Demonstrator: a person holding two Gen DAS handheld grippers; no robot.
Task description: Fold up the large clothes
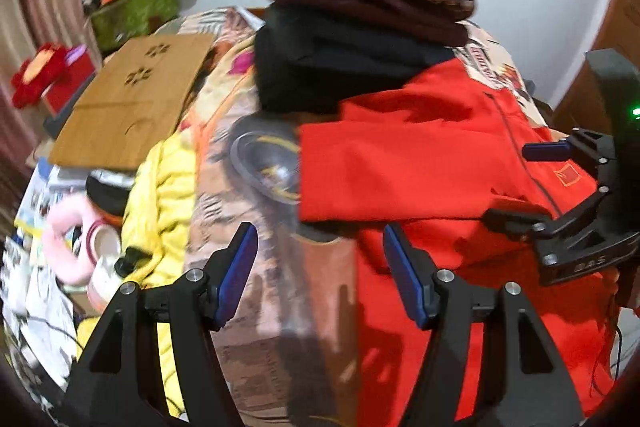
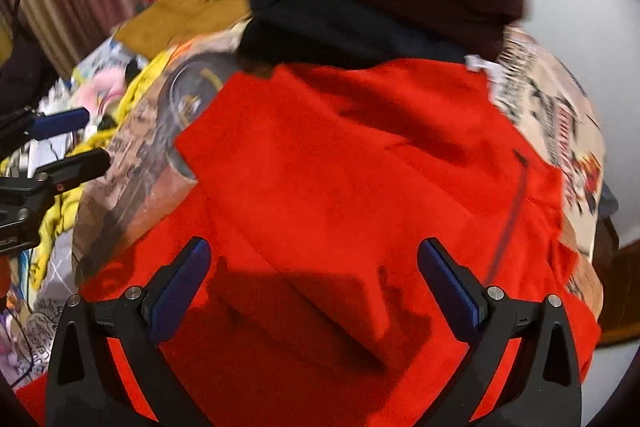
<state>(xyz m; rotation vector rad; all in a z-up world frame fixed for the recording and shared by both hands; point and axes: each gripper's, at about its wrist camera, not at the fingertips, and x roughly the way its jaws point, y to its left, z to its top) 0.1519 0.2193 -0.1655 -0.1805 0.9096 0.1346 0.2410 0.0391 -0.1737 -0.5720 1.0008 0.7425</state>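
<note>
The red garment (image 2: pixel 340 167) lies spread on the patterned bedcover (image 1: pixel 256 267), just in front of a stack of folded clothes (image 1: pixel 360 7), dark and maroon pieces with a patterned one on top. One flap of the red cloth is already turned over the body, giving a straight folded edge on the side nearest a clear glass bowl (image 1: pixel 268 163), and a dark zip line runs down the far side. The lower part hangs loose and creased toward the cameras, so the fold looks partly done: at least one more turn seems needed before it can join the stack.

The left tongs (image 1: pixel 318 267) stand apart with nothing between the blue pads; they hover above the bedcover at the garment's edge, touching nothing. The right tongs (image 2: pixel 314 275) are spread wide too, above the red cloth, and grip none of it. A yellow garment (image 1: pixel 160 207) lies bunched beside the bedcover, apparently still unfolded.
</note>
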